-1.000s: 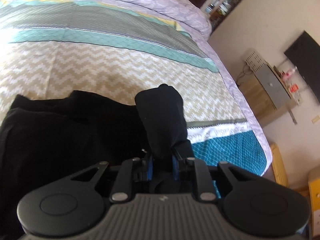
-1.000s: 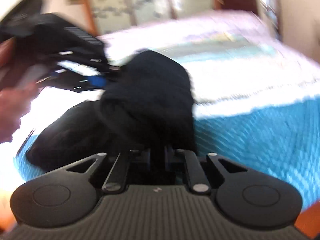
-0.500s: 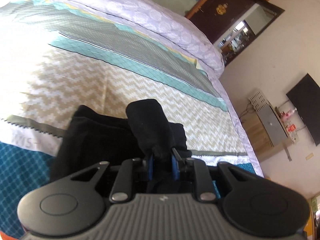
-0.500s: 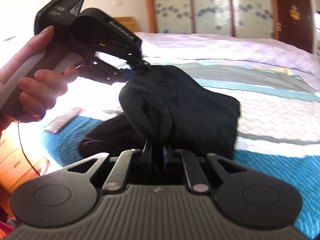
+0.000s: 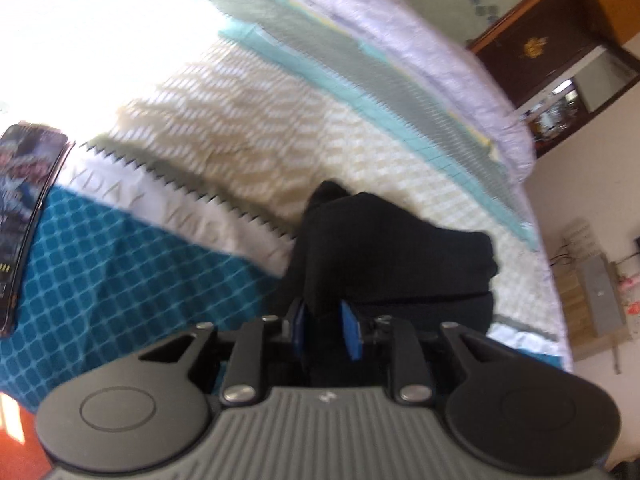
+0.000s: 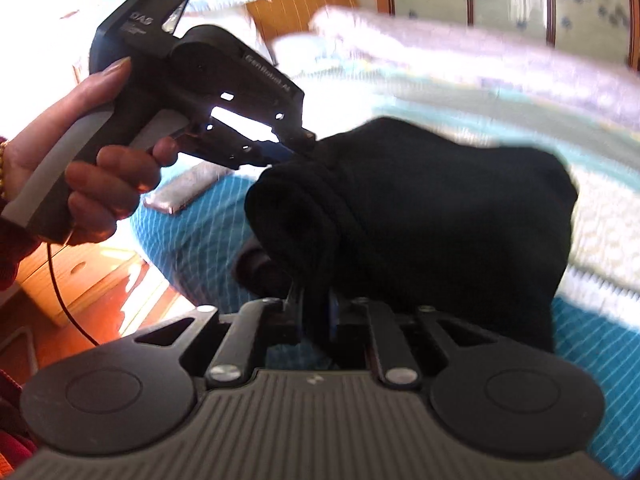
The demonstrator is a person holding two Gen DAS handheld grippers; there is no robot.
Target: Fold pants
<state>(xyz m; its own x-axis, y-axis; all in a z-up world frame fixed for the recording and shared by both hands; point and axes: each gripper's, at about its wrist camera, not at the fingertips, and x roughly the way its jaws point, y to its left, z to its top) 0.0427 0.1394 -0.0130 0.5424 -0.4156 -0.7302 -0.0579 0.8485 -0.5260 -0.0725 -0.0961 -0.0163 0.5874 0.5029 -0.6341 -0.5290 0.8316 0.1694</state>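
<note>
Meanwhile swung leftward across the bed (image 5: 224, 148): phone (image 5: 28, 216) newly in sight. Both grippers, left (image 5: 326, 326) and right (image 6: 314, 312), stayed clenched on the black pants (image 6: 420, 216), bunched and lifted above the blue quilt; probably mid-carry, fold nearly finished.

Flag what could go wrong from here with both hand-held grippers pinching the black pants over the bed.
1. The left hand-held gripper and right hand-held gripper each pinch a bunched wad of the pants, so layers may slip and the fold land crooked.
2. A phone lies on the bedspread near the left hand-held gripper; the dragged cloth could knock it off the edge.
</note>
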